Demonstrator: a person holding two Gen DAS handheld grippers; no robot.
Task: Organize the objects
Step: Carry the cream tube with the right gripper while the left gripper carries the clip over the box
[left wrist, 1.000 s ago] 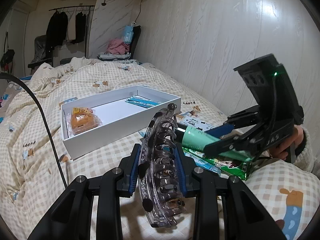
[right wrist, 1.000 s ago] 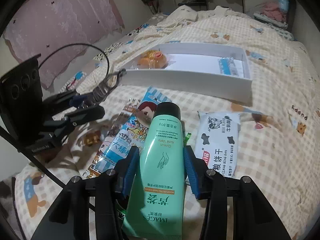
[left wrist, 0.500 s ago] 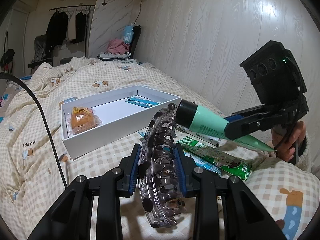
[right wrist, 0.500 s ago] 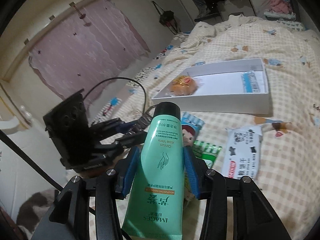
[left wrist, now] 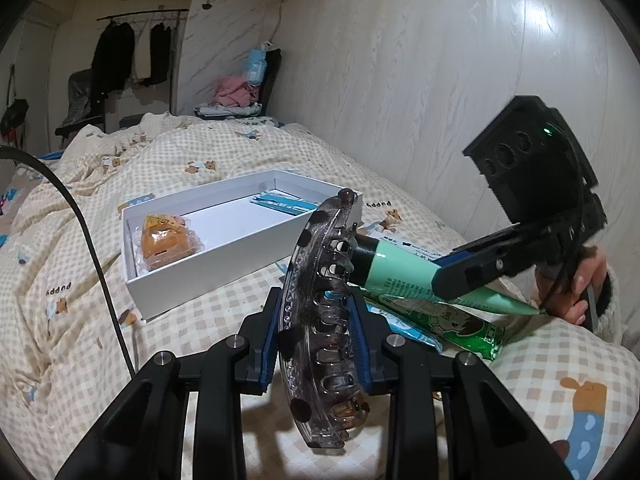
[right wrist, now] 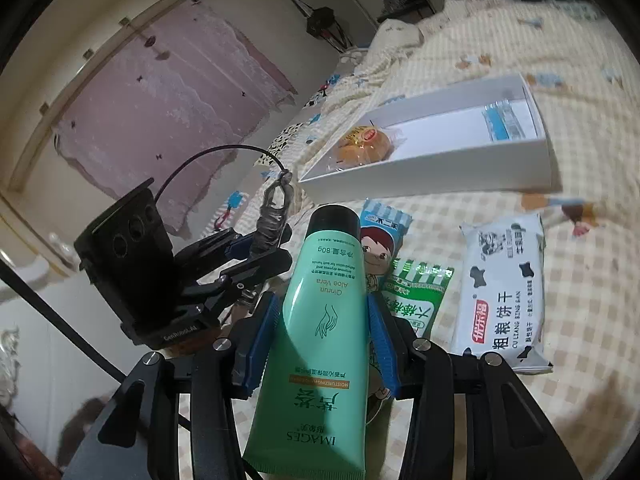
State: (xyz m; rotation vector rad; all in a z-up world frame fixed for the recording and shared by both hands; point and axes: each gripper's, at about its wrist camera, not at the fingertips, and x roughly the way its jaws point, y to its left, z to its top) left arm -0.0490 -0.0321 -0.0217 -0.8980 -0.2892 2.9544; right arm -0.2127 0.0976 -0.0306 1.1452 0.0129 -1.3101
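left gripper [left wrist: 316,320]: closed on one clear smoky hair claw clip [left wrist: 320,312] - blue pads press both its sides, clip upright above the bed [left wrist: 80,320]
right gripper [right wrist: 326,344]: part closed, pads clamping one mint green hand cream tube [right wrist: 320,340], black cap pointing forward, held clear of the bed
white box [right wrist: 440,176]: one, on the bed - holds one wrapped orange bun [right wrist: 364,146] and one blue striped packet [right wrist: 506,122]
snack packets loose on bed: three - blue cartoon one [right wrist: 382,236], green one [right wrist: 416,296], white cow-print biscuit pack [right wrist: 504,292]
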